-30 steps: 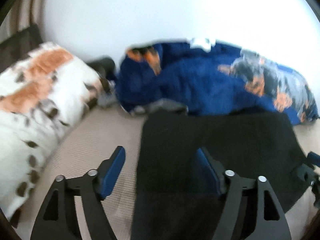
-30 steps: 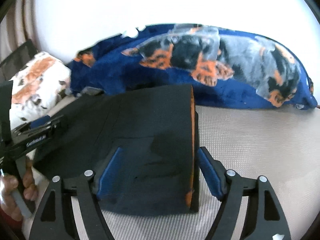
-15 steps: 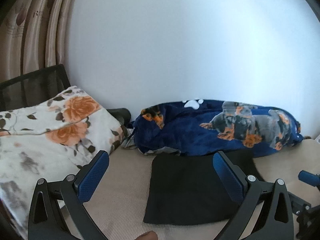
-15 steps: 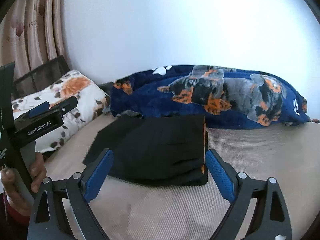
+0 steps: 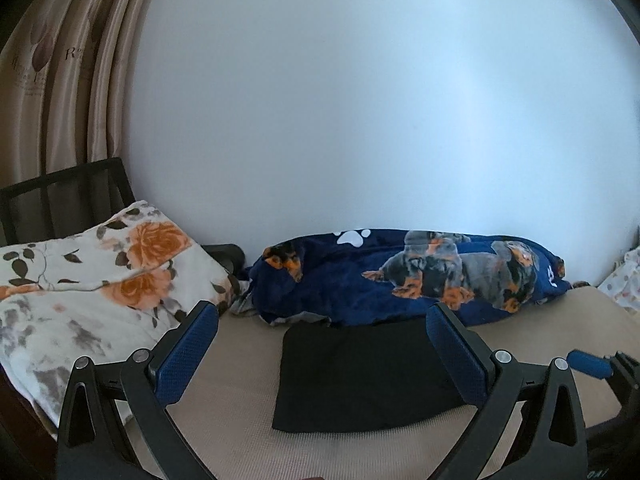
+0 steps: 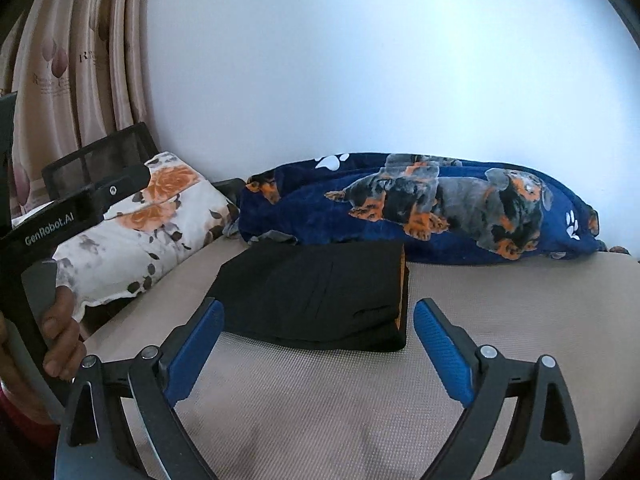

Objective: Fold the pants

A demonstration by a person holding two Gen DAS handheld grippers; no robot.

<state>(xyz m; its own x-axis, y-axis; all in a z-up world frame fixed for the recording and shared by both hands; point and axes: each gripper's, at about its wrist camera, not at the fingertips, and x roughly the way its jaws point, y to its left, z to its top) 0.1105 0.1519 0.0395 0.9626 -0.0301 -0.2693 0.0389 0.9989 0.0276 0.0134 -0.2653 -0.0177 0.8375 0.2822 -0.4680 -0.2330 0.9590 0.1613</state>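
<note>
The black pants [image 5: 360, 376] lie folded into a compact rectangle on the beige bed surface [image 6: 500, 312], close to the blue blanket. In the right wrist view the folded pants [image 6: 316, 300] show an orange lining along their right edge. My left gripper [image 5: 322, 326] hovers above and short of the pants, open wide, nothing between its blue pads. My right gripper [image 6: 318, 322] also hangs short of the pants; its jaws are still opening and hold nothing. A hand [image 6: 60, 336] holds the left gripper's handle at the left of the right wrist view.
A blue fleece blanket with dog prints [image 5: 420, 280] lies bunched along the white wall. A white pillow with orange flowers [image 5: 92, 292] sits at the left, with a black frame [image 5: 64, 192] and beige curtains [image 5: 52, 80] behind it.
Both grippers let go of the pants, opened wide, and pulled back and up. The folded pants stay flat on the bed and now look smaller and farther away.
</note>
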